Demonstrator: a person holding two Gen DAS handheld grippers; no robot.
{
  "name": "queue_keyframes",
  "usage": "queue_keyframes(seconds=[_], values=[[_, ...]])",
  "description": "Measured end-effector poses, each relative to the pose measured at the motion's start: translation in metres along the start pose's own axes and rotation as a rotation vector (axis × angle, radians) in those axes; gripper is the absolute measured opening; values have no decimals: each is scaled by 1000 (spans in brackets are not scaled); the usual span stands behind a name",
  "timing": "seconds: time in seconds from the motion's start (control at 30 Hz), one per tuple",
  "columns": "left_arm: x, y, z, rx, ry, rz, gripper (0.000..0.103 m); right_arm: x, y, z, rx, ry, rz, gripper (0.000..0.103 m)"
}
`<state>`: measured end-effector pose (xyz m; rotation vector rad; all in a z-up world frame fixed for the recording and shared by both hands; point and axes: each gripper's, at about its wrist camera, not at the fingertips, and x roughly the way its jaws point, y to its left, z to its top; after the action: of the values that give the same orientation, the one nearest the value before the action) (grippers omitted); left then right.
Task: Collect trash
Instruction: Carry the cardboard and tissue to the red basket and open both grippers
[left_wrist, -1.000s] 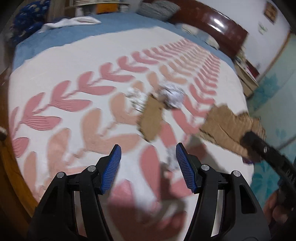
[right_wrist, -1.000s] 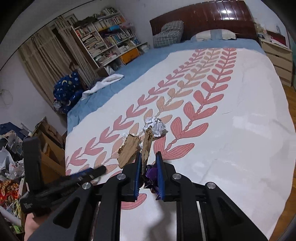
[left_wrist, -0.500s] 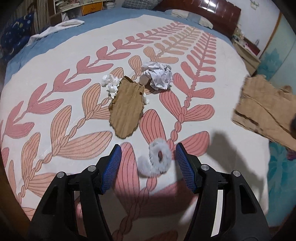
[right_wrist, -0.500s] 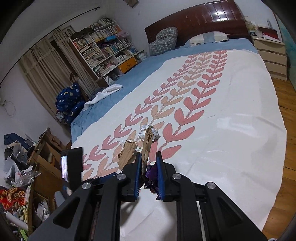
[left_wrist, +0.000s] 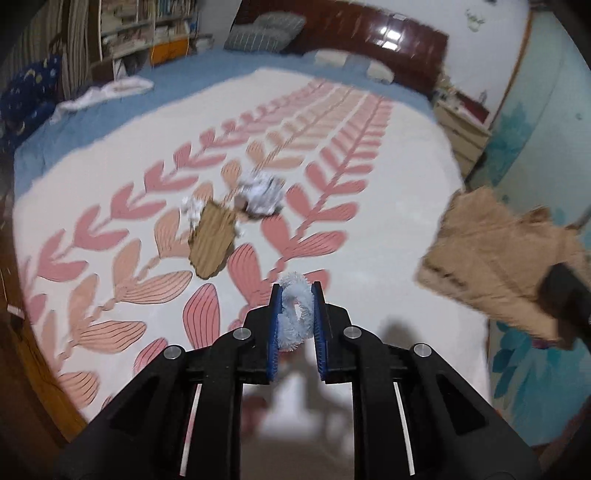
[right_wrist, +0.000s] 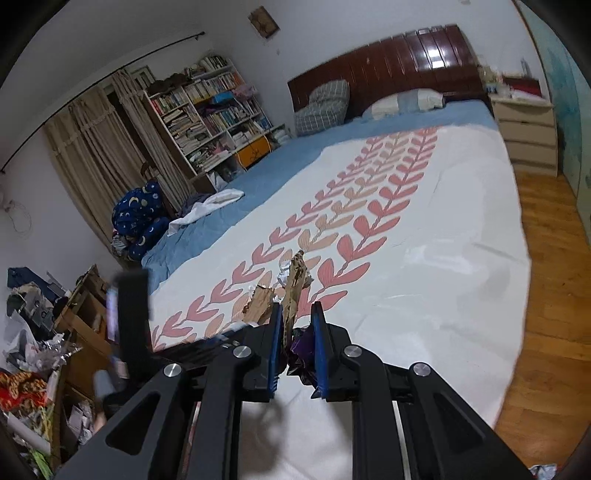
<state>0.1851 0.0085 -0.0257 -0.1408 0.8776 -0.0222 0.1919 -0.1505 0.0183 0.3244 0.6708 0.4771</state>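
My left gripper (left_wrist: 295, 291) is closing its jaws on a pale fuzzy ring (left_wrist: 295, 317), and the blue pads press it from both sides, just above the bedspread. Farther out on the bed lie a brown cardboard scrap (left_wrist: 214, 245), a crumpled paper ball (left_wrist: 262, 194) and small white tissue bits (left_wrist: 192, 208). My right gripper (right_wrist: 296, 308) is shut on a torn cardboard piece (right_wrist: 293, 291) together with a purple wrapper (right_wrist: 301, 347). In the left wrist view that held cardboard (left_wrist: 487, 258) hangs at the right, past the bed's edge.
The bed (right_wrist: 443, 258) has a white spread with pink leaf print over a blue sheet. A dark headboard (right_wrist: 399, 62) and pillows stand at the far end. A nightstand (right_wrist: 528, 133) and wood floor (right_wrist: 554, 295) are on the right. A bookshelf (right_wrist: 207, 110) and cluttered boxes (right_wrist: 44, 350) are on the left.
The left jaws have gone from wide open around the fuzzy ring to squeezing it, and the gripper has lifted away from the spread. The right gripper drew back and up with its cardboard.
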Motion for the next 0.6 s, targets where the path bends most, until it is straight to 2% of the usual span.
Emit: queue_keyframes(seconds=[0.1, 0.3, 0.43, 0.6], values=[[-38, -16, -4, 20, -64, -15, 15, -35, 7, -5, -20, -36, -16, 17], [-106, -75, -16, 126, -180, -70, 15, -146, 7, -20, -47, -156, -75, 17], [-143, -127, -33, 211, -216, -140, 15, -239, -22, -41, 16, -222, -157, 17], [-177, -192, -59, 304, -226, -256, 15, -320, -67, -65, 92, -224, -243, 17]])
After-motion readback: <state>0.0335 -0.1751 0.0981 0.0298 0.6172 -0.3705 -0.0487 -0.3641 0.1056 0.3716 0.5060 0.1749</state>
